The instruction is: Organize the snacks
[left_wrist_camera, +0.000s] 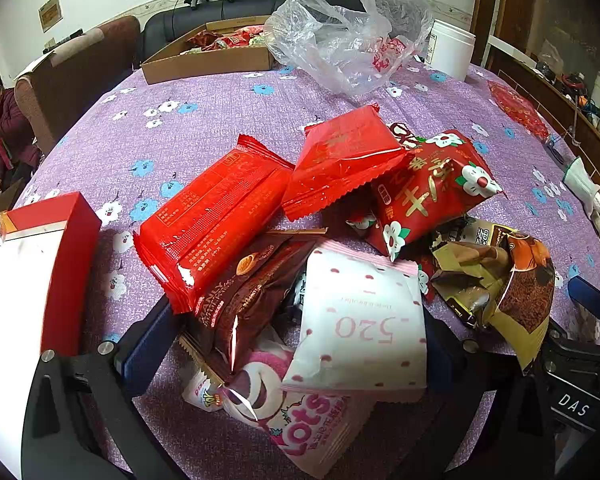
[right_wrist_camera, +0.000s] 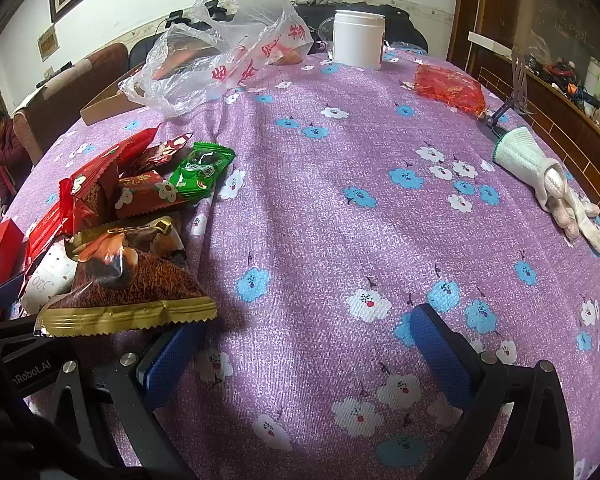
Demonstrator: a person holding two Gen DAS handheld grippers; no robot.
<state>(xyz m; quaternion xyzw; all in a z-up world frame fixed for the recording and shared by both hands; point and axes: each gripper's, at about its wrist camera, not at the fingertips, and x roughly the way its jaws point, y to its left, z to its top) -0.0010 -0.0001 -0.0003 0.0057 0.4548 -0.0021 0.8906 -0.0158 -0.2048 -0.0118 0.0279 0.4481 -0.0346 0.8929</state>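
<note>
Purple flowered cloth covers the surface (right_wrist_camera: 320,216), where a heap of snack packets lies near its left edge. The left gripper (left_wrist_camera: 292,344) has its blue-padded fingers (left_wrist_camera: 148,340) spread around the heap's near end, about a white pink-dotted packet (left_wrist_camera: 364,316) and a dark brown packet (left_wrist_camera: 252,292), beside a long red foil packet (left_wrist_camera: 216,220). The right gripper (right_wrist_camera: 300,356) hovers with fingers (right_wrist_camera: 440,356) spread over bare cloth, just right of a brown gold-edged packet (right_wrist_camera: 132,288). A shallow cardboard box (left_wrist_camera: 208,62) of snacks sits at the far side.

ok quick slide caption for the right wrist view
Open right gripper over the floral tablecloth, empty, beside the snack pile on its left; plastic bag and white jar behind.
</note>
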